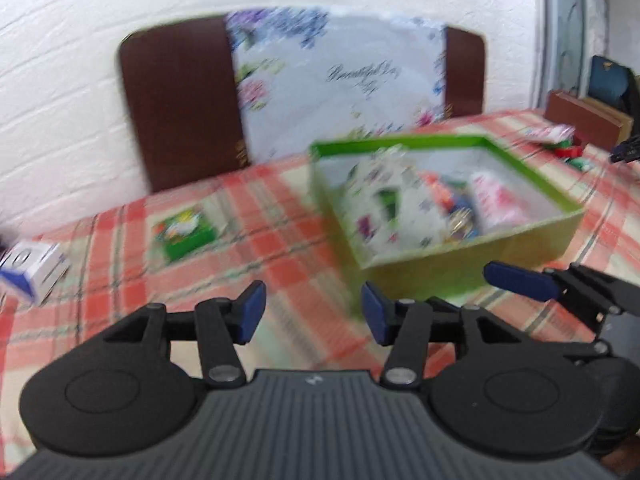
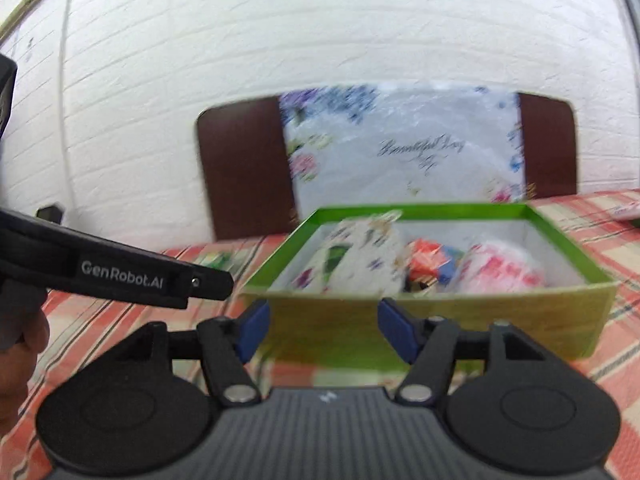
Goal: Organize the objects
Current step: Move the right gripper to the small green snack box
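Note:
A green open box (image 1: 460, 264) sits on the checked tablecloth (image 1: 260, 248), right of centre in the left wrist view. Inside it lie a white floral pouch (image 1: 384, 208), an orange packet (image 1: 440, 188) and a pink-and-white packet (image 1: 496, 200). A small green packet (image 1: 184, 232) and a blue-and-white carton (image 1: 32, 272) lie on the cloth to the left. My left gripper (image 1: 314, 308) is open and holds nothing, just short of the box's near left corner. My right gripper (image 2: 324, 328) is open and holds nothing, facing the box's front wall (image 2: 440, 320). Both views are blurred.
A brown chair (image 1: 180, 100) with a floral bag (image 1: 340, 80) on it stands behind the table against a white brick wall. Red and green small items (image 1: 560, 144) and a brown box (image 1: 584, 120) sit at the far right. The left gripper's side (image 2: 140, 280) crosses the right wrist view.

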Tool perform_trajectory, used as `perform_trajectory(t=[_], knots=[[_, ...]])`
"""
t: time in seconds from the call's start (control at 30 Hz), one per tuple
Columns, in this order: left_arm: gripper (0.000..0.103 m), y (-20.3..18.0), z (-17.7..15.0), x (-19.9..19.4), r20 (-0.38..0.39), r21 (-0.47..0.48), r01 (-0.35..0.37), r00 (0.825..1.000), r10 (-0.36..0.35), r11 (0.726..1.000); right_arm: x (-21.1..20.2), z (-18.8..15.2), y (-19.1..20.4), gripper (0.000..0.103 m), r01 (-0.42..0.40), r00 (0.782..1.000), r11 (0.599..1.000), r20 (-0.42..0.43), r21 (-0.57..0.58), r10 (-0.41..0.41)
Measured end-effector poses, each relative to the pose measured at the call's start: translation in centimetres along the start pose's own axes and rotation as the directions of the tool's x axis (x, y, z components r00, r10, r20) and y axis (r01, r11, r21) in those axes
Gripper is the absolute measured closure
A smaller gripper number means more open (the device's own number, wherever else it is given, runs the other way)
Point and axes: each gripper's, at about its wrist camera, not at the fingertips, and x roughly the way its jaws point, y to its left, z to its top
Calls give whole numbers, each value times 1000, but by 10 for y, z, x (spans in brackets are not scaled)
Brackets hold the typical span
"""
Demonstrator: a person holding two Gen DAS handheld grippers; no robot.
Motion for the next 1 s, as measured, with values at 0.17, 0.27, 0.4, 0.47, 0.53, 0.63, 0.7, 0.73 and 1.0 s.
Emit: perform_trajectory(t=[0.17,0.27,0.4,0.47,0.53,0.63,0.7,0.73,1.0], knots=[[48,57,-40,0,-93,-52,-176,981,171,983,22,-17,39,41,-137,974,991,-183,-4,134],[42,101,-56,-9,-111,-114,-307,949,295,945,30,-25,71,34,-187,959,979,-231,-82,164],[35,168,-79,-12,-164,-212,-462,885,435,861,49,-20,109,31,-228,951,959,-250,-168,182],[11,198,-95,-17,-138,-307,-458,889,437,834,68,-14,123,33,-227,953,955,-248,-192,177],[8,216,-105,-22,-108,-381,-423,903,415,822,90,-8,132,33,-203,960,958,-237,-204,152],[7,213,-104,-18,-93,-373,-427,900,425,824,121,6,138,24,-129,976,971,-199,-203,88],[7,212,-104,-17,-83,-372,-425,901,426,825,144,18,138,17,-65,986,980,-165,-190,33],[7,215,-104,-15,-77,-384,-414,905,418,826,155,23,137,13,-36,988,982,-154,-185,7],[6,215,-109,-19,-57,-409,-392,912,406,824,247,56,126,5,45,974,991,-214,-128,-72]])
